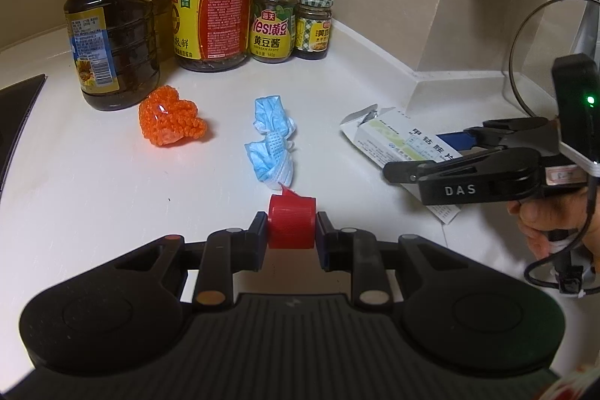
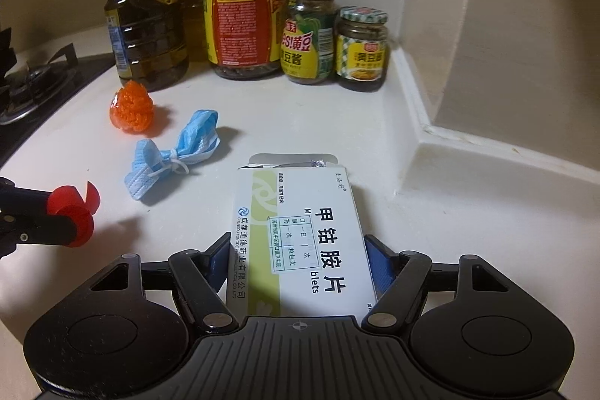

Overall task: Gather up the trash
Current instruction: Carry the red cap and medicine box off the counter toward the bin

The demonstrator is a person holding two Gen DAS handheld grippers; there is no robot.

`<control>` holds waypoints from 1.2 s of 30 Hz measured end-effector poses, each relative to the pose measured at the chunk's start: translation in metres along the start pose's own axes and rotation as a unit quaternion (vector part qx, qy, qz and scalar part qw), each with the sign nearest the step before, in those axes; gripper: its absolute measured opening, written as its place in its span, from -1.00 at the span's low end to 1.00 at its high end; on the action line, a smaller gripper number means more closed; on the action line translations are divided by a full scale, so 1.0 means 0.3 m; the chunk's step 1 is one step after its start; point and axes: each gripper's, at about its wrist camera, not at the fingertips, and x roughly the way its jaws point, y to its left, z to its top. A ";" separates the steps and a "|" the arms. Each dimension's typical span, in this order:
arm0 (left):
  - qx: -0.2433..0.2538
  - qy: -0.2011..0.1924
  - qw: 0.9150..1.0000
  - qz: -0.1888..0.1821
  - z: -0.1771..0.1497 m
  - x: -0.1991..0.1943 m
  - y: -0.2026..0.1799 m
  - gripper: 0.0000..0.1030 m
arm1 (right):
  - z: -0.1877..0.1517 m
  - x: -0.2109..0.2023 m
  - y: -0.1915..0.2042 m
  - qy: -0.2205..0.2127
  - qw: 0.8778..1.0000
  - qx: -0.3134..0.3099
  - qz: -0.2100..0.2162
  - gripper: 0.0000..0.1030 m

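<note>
My left gripper [image 1: 291, 231] is shut on a red bottle cap [image 1: 291, 225], held just above the white counter; the cap also shows in the right wrist view [image 2: 73, 212]. My right gripper [image 2: 298, 263] is shut on an opened white medicine box [image 2: 300, 235], its flaps open at the far end; the box also shows in the left wrist view [image 1: 397, 137]. A crumpled blue face mask [image 1: 272, 145] lies mid-counter beyond the cap, and it shows in the right wrist view [image 2: 172, 152]. An orange crumpled net wrapper [image 1: 170, 119] lies left of it, seen in the right wrist view [image 2: 133, 107].
Oil bottles [image 1: 108, 36] [image 1: 212, 6] and two sauce jars [image 1: 275, 21] [image 1: 313, 27] stand along the back wall. A gas stove [image 2: 33, 81] borders the counter at left. A glass pot lid [image 1: 543, 51] leans at right. A raised ledge [image 2: 487, 156] runs along the right.
</note>
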 end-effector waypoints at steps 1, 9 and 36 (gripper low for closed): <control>0.002 0.000 1.000 -0.001 -0.001 -0.004 -0.001 -0.55 | -0.006 -0.012 0.003 -0.001 1.000 0.003 -0.002 0.39; 0.013 -0.001 1.000 -0.011 -0.028 -0.052 -0.008 -0.55 | -0.053 -0.120 0.052 -0.011 0.999 0.033 -0.016 0.39; 0.064 -0.010 0.993 -0.102 -0.228 -0.321 0.007 -0.55 | -0.277 -0.564 0.412 -0.048 0.985 0.144 -0.087 0.39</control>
